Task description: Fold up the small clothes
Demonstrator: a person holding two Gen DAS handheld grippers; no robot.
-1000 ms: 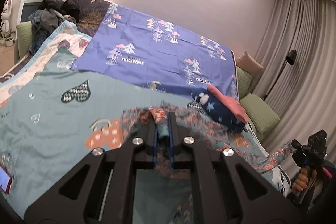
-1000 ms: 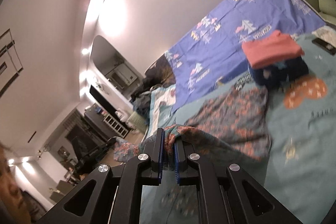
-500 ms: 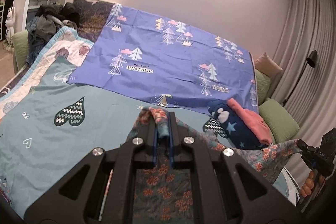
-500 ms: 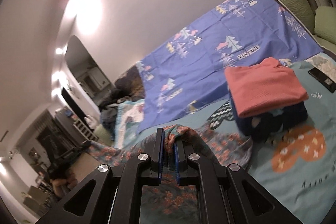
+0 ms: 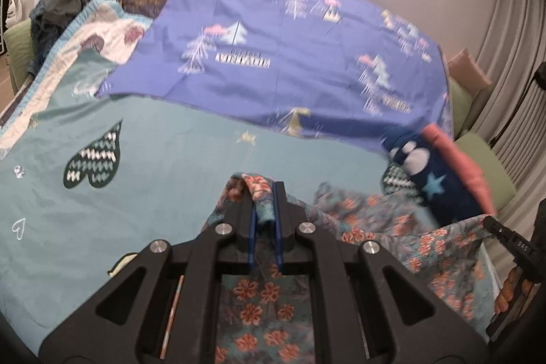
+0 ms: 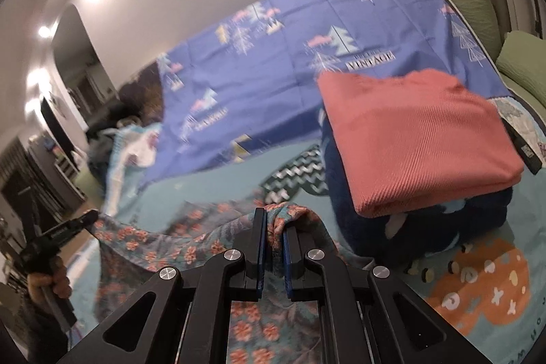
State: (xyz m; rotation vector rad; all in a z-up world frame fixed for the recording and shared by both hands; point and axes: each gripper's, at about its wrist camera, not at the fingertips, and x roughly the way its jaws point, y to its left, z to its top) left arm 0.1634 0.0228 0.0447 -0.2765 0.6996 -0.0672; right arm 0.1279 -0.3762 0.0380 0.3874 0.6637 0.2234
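1 floral garment (image 5: 262, 299), teal with orange-red flowers, hangs stretched between 2 grippers; each pair of fingers pinches a bunched edge: left gripper (image 5: 264, 210), right gripper (image 6: 273, 232). Beyond the fingers lies the bed (image 5: 153, 159); right of them, a folded pink-and-navy stack (image 6: 419, 139).

Black angular left gripper (image 5: 265, 220) and right gripper (image 6: 273, 244), blue finger pads (image 5: 252, 227), round silver screws (image 5: 223, 228).
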